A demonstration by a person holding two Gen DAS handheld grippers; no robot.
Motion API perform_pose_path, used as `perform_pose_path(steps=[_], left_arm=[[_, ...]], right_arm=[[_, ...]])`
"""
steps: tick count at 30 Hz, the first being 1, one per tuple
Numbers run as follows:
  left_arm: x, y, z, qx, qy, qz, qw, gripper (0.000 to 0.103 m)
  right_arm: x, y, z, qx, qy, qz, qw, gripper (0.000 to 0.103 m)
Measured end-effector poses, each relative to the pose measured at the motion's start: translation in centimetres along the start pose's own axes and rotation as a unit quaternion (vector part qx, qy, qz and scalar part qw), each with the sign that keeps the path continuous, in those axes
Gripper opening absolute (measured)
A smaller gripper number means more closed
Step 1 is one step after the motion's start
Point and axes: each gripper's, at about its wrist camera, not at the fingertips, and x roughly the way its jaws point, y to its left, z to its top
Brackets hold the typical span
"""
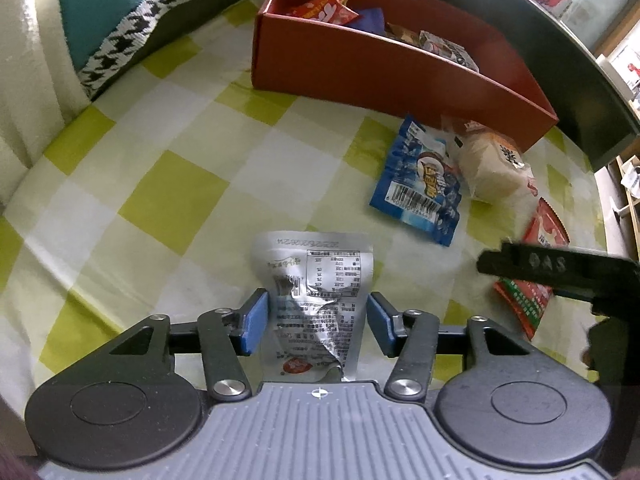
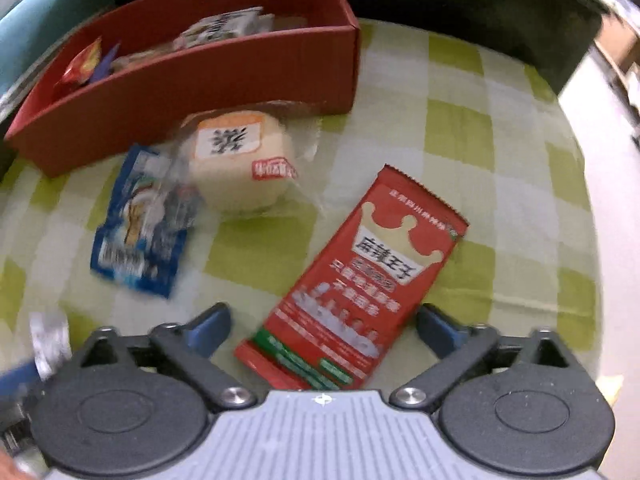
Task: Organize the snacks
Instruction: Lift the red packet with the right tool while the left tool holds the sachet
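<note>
A silver snack packet (image 1: 316,296) lies on the checked cloth between the open blue pads of my left gripper (image 1: 317,322); the pads stand just off its sides. A red snack packet (image 2: 352,288) lies between the wide-open fingers of my right gripper (image 2: 322,330), not gripped. It also shows in the left wrist view (image 1: 536,280), partly under the right gripper's black finger (image 1: 532,266). A blue packet (image 1: 420,184) (image 2: 140,232) and a wrapped bun (image 1: 492,164) (image 2: 240,164) lie in front of the red box (image 1: 380,72) (image 2: 192,80), which holds several snacks.
A teal cushion with a houndstooth edge (image 1: 120,20) lies on the cream sofa at the far left. A dark raised edge (image 1: 560,40) runs behind the box. The silver packet's corner (image 2: 48,340) shows at the left of the right wrist view.
</note>
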Motion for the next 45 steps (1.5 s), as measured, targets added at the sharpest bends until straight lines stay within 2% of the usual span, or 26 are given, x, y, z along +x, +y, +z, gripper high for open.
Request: perform_pose_path(steps=[2, 3, 4, 7, 10, 13, 14, 15, 16, 17, 19, 21, 22, 23, 25, 30, 31, 32, 33, 38, 42, 45], left_arm=[[-0.1, 0.2, -0.1, -0.005, 0.002, 0.001, 1.0000, 0.060], [-0.2, 0.2, -0.2, -0.007, 0.004, 0.003, 1.0000, 0.059], [-0.3, 0.2, -0.2, -0.006, 0.004, 0.004, 1.0000, 0.058], [-0.8, -0.5, -0.6, 0.000, -0.005, 0.015, 0.9999, 0.055], [-1.1, -1.1, -0.9, 0.001, -0.014, 0.040, 0.9991, 0.054], [-1.6, -1.3, -1.5, -0.016, -0.017, 0.051, 0.9984, 0.054], [-1.9, -1.4, -1.6, -0.020, -0.018, 0.053, 0.9983, 0.020], [-2.1, -1.5, -1.6, -0.023, -0.016, 0.044, 0.9986, 0.017], [-2.4, -1.6, -1.5, -0.032, -0.015, 0.034, 0.9988, 0.021], [-2.8, -1.9, -1.4, -0.030, -0.018, 0.033, 0.9988, 0.021], [-3.0, -3.0, -1.3, -0.001, -0.029, 0.060, 0.9978, 0.021], [-2.9, -3.0, -1.3, 0.002, -0.024, 0.051, 0.9984, 0.026], [-2.8, -2.7, -1.3, -0.002, -0.014, 0.037, 0.9992, 0.036], [-2.7, -2.4, -1.5, -0.009, -0.008, 0.034, 0.9994, 0.055], [-2.6, -1.9, -2.1, -0.018, -0.013, 0.048, 0.9986, 0.071], [0.0, -2.1, -2.6, -0.019, 0.006, 0.071, 0.9972, 0.070], [0.0, -2.7, -2.8, 0.000, -0.004, 0.085, 0.9964, 0.069], [0.0, -3.3, -2.9, 0.019, -0.007, 0.095, 0.9952, 0.058], [-0.1, -3.7, -3.1, 0.029, -0.007, 0.099, 0.9947, 0.058], [-0.9, -3.4, -3.0, 0.009, -0.009, 0.093, 0.9956, 0.049], [-1.6, -3.9, -2.6, 0.015, -0.019, 0.078, 0.9967, 0.044], [-1.2, -3.7, -2.6, 0.015, -0.022, 0.072, 0.9970, 0.044]], right_arm=[[-0.7, -0.6, -0.4, -0.016, -0.004, 0.013, 1.000, 0.073], [-1.1, -1.0, -0.7, -0.023, -0.007, 0.017, 1.000, 0.062], [-1.2, -1.4, -0.9, -0.026, -0.008, 0.022, 0.999, 0.056], [-1.8, -2.0, -1.9, -0.036, -0.015, 0.040, 0.998, 0.053], [-2.1, -2.8, -2.4, -0.037, -0.017, 0.062, 0.997, 0.051], [-2.8, -3.4, -2.6, -0.032, -0.033, 0.080, 0.996, 0.050], [-3.3, -3.5, -2.5, -0.028, -0.039, 0.087, 0.995, 0.050], [-3.9, -3.7, -2.5, -0.025, -0.046, 0.095, 0.994, 0.049], [-4.2, -3.8, -2.4, -0.024, -0.050, 0.097, 0.994, 0.049], [-4.3, -3.9, -2.4, -0.024, -0.051, 0.095, 0.994, 0.049], [-4.1, -4.0, -2.4, -0.024, -0.048, 0.092, 0.994, 0.049], [-4.0, -4.0, -2.3, -0.024, -0.046, 0.093, 0.994, 0.049], [-3.9, -4.0, -2.3, -0.025, -0.045, 0.094, 0.994, 0.049], [-3.9, -3.9, -2.3, -0.026, -0.045, 0.095, 0.994, 0.049], [-3.7, -3.8, -2.4, -0.030, -0.043, 0.100, 0.994, 0.049], [-3.9, -4.0, -2.6, -0.034, -0.043, 0.116, 0.992, 0.045], [-3.9, -4.0, -2.7, -0.035, -0.044, 0.116, 0.992, 0.044], [-3.8, -4.0, -2.7, -0.038, -0.042, 0.117, 0.992, 0.043], [-3.7, -4.0, -2.7, -0.039, -0.039, 0.117, 0.992, 0.040], [-3.2, -4.6, -2.6, -0.015, -0.029, 0.131, 0.991, 0.040], [-2.8, -4.6, -2.1, 0.015, -0.016, 0.139, 0.990, 0.046], [-1.9, -3.1, -2.0, 0.010, -0.005, 0.120, 0.993, 0.053]])
